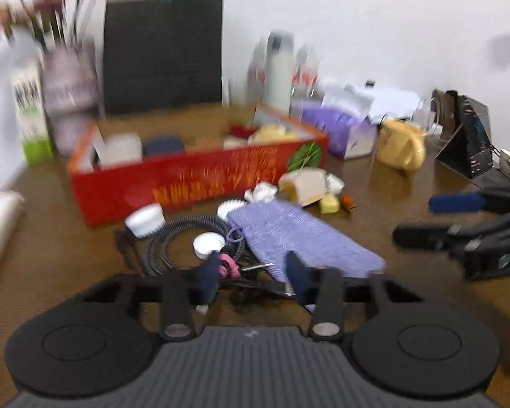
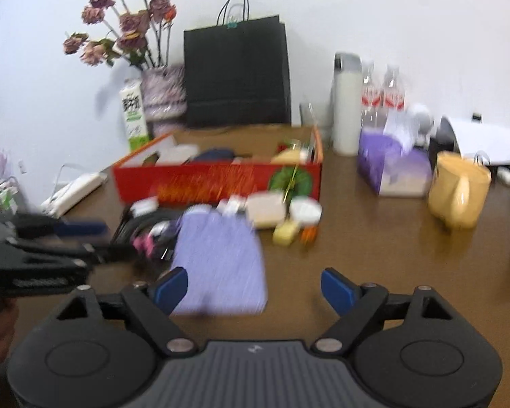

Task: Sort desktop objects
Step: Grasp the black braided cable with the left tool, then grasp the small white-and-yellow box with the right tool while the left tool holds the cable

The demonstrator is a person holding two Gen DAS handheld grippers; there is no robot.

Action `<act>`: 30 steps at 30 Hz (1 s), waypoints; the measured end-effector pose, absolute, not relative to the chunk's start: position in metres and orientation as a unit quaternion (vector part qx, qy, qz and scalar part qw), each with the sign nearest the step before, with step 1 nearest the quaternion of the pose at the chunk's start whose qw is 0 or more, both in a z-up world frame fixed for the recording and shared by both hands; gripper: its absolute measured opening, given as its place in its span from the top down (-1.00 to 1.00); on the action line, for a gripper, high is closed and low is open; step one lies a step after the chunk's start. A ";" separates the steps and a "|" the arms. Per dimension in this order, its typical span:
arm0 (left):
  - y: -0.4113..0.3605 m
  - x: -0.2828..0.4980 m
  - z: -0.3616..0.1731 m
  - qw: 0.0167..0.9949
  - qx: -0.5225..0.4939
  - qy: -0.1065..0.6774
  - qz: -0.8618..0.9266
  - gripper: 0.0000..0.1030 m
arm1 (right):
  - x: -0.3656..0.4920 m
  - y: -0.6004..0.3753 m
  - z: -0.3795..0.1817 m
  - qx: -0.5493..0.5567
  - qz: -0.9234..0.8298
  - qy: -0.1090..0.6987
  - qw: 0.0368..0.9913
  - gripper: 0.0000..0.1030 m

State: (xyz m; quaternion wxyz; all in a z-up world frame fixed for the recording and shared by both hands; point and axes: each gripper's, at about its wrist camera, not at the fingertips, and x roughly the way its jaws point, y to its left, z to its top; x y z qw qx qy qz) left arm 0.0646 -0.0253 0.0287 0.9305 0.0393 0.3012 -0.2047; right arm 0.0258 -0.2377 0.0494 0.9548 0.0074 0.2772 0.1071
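Pouch lies lengthwise toward red box; left gripper seemingly empty, right gripper spread.

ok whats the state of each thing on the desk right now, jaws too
red box: open-topped, holding several items
purple pouch: lying flat on the desk
black coiled cable: coiled, lying flat beside the pouch
yellow mug: upright
white thermos: upright, lid on
black paper bag: standing upright
left gripper: jaws partly closed over the clutter; grip unclear
right gripper: jaws open, nothing held
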 end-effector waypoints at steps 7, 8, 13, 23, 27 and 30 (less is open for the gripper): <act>-0.033 0.122 0.010 0.900 0.070 0.373 -0.216 0.23 | 0.101 -0.221 0.050 -0.002 0.126 0.295 0.947 -0.58; -0.034 0.123 0.009 0.899 0.075 0.370 -0.220 0.35 | 0.115 -0.216 0.046 -0.008 0.127 0.298 0.946 -0.58; -0.030 0.118 0.016 0.909 0.070 0.357 -0.204 0.70 | 0.159 -0.202 0.018 -0.017 0.124 0.325 0.937 0.05; 0.023 0.082 0.102 0.945 -0.038 0.266 -0.187 0.71 | 0.118 -0.207 0.048 0.019 0.136 0.262 0.955 0.99; 0.037 0.039 0.123 0.942 -0.064 0.248 -0.218 0.71 | 0.075 -0.213 0.058 0.005 0.139 0.255 0.957 0.97; 0.038 0.000 0.116 0.934 -0.079 0.265 -0.226 0.71 | 0.047 -0.224 0.049 0.018 0.136 0.283 0.949 0.80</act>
